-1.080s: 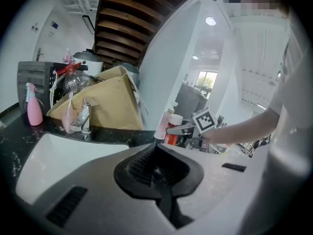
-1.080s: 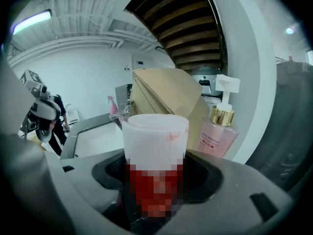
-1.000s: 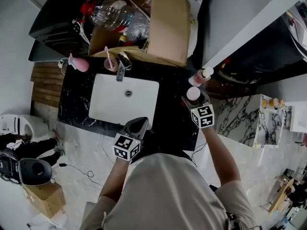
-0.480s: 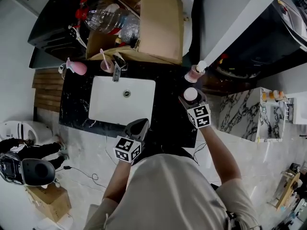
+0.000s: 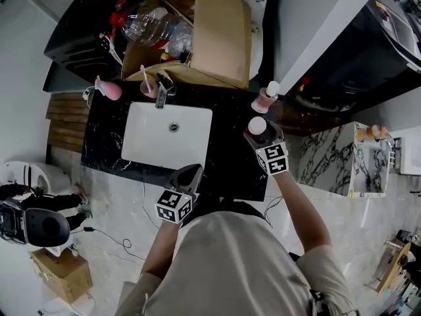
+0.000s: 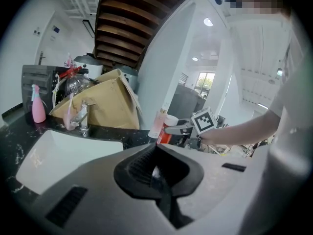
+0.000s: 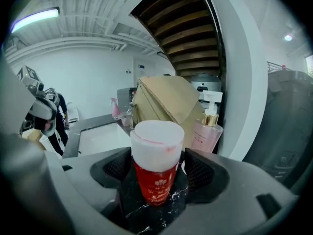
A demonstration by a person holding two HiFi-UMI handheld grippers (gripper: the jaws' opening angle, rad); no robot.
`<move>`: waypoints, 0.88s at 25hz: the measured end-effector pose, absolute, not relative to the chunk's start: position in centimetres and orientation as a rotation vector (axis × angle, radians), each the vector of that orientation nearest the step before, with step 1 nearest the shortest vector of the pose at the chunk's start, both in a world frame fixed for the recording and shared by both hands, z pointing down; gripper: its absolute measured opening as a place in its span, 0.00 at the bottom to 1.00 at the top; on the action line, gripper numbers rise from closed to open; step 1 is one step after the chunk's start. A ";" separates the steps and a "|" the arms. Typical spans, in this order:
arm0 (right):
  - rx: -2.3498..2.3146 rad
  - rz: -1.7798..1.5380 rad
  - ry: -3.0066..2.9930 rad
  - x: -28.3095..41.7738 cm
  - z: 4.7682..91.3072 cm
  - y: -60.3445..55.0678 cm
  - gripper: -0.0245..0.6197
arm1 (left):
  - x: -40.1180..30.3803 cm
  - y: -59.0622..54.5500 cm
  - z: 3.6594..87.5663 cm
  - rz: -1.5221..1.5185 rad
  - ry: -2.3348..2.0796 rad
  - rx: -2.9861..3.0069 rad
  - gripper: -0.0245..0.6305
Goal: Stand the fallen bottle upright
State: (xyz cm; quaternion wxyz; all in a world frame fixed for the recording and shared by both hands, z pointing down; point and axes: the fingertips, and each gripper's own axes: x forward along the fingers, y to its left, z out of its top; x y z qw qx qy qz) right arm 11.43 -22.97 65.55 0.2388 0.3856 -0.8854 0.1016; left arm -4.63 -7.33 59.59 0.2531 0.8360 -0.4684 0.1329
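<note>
Your bottle [image 7: 154, 185] stands up on the surface [image 5: 230, 151] between your right gripper's [image 7: 157, 165] spread, just-opening jaws, your left gripper's [image 6: 155, 171] jaws are pressed together, so only backing away looks left.

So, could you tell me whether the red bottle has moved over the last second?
No. The red bottle keeps the same spot beside the pink pump bottle.

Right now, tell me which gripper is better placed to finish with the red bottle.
Right. The right gripper, jaws just opened, brackets the upright red bottle; the left gripper is shut, back by the sink.
</note>
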 end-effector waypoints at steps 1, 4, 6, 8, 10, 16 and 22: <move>1.057 0.275 -2.432 11.6 65.1 -22.8 0.55 | -4.5 -7.1 59.5 0.358 -1.275 2.275 0.05; 1.072 0.270 -2.450 12.3 63.9 -21.9 0.55 | -3.7 -6.4 59.1 0.350 -1.272 2.286 0.05; 1.087 0.273 -2.459 13.0 63.1 -21.2 0.55 | -3.1 -5.8 59.0 0.346 -1.269 2.297 0.05; 1.097 0.270 -2.468 13.5 62.4 -20.6 0.55 | -2.7 -5.4 58.8 0.340 -1.268 2.308 0.05; 1.105 0.264 -2.469 14.2 61.8 -20.0 0.55 | -2.2 -5.2 58.5 0.333 -1.267 2.319 0.05; 1.141 0.288 -2.448 16.6 60.2 -17.4 0.55 | -0.8 -4.9 57.1 0.307 -1.265 2.362 0.05; 1.181 0.297 -2.465 18.5 57.3 -14.9 0.55 | 0.7 -4.8 55.6 0.290 -1.265 2.412 0.05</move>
